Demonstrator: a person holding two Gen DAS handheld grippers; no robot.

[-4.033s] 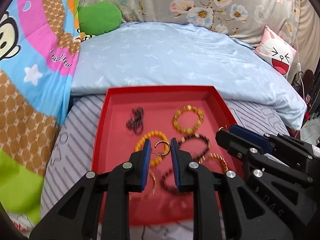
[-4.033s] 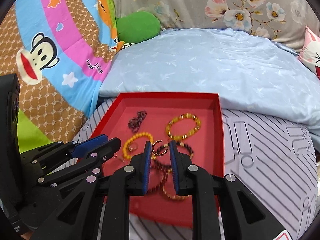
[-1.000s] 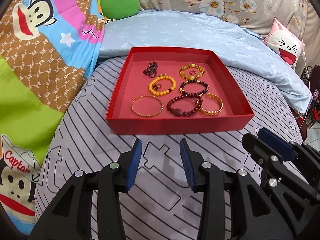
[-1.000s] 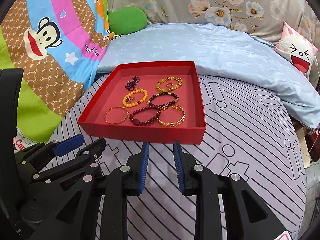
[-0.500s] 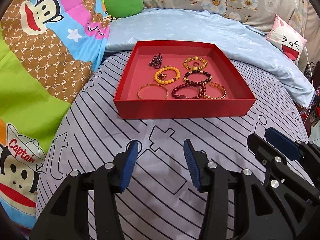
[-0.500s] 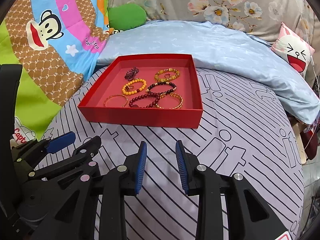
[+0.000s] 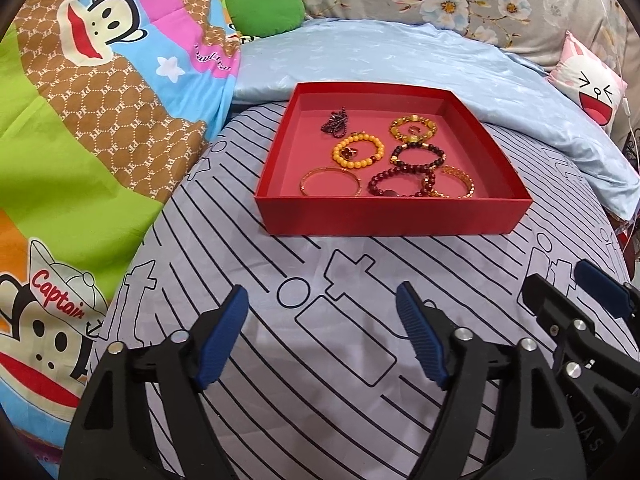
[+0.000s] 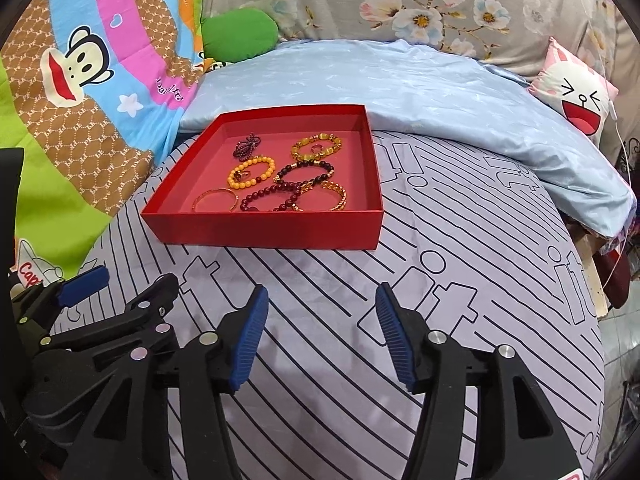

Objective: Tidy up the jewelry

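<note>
Blue-padded L tool (image 7: 322, 300) just opened wide, empty | R tool (image 8: 318, 300) same, nothing touched

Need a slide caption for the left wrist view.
Open left gripper hovers empty over striped bedsheet, short of red tray of bracelets.

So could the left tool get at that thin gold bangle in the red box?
Probably yes: the left tool is open and empty, and the gold bangle lies uncovered behind the red box's low front wall.

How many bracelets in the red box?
5 in the red box: yellow-bead, amber, black-bead, dark-red bead, gold chain. A plain gold bangle lies front-left. None seems hidden.
</note>
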